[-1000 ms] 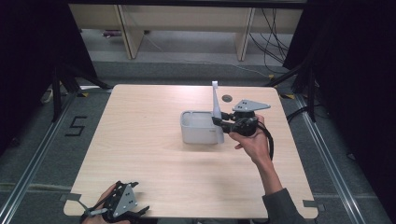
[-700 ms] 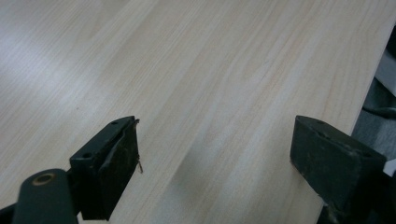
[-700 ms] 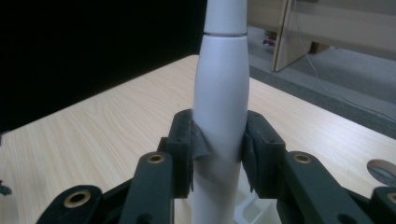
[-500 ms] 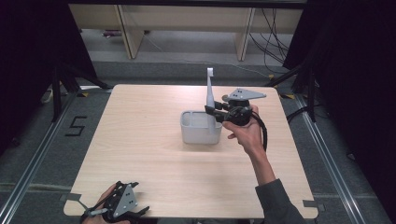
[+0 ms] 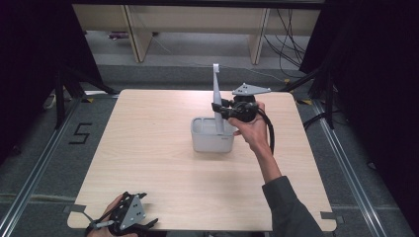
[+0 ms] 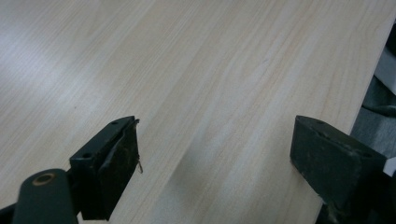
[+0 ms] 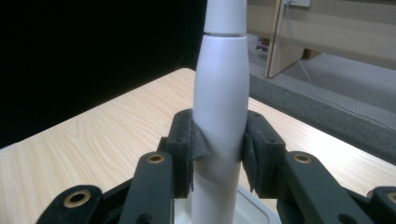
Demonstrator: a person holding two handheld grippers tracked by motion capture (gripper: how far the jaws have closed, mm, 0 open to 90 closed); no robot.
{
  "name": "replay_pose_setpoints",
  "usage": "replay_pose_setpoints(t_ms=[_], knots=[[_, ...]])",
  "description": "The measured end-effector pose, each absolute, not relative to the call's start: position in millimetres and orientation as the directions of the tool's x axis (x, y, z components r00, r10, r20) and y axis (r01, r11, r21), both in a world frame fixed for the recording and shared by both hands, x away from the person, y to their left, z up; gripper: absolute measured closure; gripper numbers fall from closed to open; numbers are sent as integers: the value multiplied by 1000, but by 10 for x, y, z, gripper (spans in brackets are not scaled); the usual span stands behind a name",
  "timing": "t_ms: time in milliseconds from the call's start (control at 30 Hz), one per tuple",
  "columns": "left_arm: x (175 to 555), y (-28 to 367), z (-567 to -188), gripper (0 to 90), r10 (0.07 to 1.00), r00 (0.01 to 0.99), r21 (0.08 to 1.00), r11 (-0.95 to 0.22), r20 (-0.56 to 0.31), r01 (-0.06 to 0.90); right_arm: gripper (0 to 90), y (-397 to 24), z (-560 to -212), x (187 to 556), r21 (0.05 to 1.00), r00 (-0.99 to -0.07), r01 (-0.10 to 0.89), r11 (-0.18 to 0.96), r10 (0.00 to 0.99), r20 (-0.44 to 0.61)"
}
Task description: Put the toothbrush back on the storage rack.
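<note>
Right claw (image 5: 217,109) clamped on tall white plastic electric-toothbrush-shaped handle (image 5: 217,98), upright, lower end inside pale grey rectangular plastic bin (image 5: 212,142) mid-counter (image 5: 148,148). Left claw (image 6: 215,154) spread wide, gripping nothing, near front edge. Floor marking reads "5" (image 5: 80,133).

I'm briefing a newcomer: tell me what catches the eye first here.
The tall white electric toothbrush stands upright, clamped in the right gripper above the grey bin at mid-table. The left gripper rests open at the table's near left corner.
</note>
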State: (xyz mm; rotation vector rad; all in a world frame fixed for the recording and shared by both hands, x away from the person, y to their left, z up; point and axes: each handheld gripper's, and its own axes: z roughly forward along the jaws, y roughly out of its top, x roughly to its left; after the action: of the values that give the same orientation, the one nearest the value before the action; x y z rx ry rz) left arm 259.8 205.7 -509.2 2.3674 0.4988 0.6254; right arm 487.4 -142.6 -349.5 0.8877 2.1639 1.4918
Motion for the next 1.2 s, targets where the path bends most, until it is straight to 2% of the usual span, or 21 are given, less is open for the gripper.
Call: replay_pose_setpoints(t_ms=[133, 333, 433, 800, 1200], knots=[[2597, 2056, -5090, 150, 491, 815, 657, -729, 309, 190, 669, -1380, -3524, 4946, 918, -728, 315, 242, 682, 70], [2596, 2056, -5090, 150, 490, 815, 657, -730, 310, 190, 669, -1326, -3622, 5039, 915, -723, 300, 271, 690, 33], [2598, 2055, -5090, 150, 489, 816, 656, -731, 310, 189, 669, -1296, -3667, 5056, 899, -721, 335, 281, 690, 53], [2594, 2055, -5089, 150, 493, 812, 658, -729, 313, 188, 669, -1225, -3776, 5111, 876, -720, 340, 341, 694, 10], [2595, 2054, -5093, 150, 493, 811, 658, -729, 315, 188, 669, -1186, -3941, 5107, 844, -716, 398, 360, 697, 40]])
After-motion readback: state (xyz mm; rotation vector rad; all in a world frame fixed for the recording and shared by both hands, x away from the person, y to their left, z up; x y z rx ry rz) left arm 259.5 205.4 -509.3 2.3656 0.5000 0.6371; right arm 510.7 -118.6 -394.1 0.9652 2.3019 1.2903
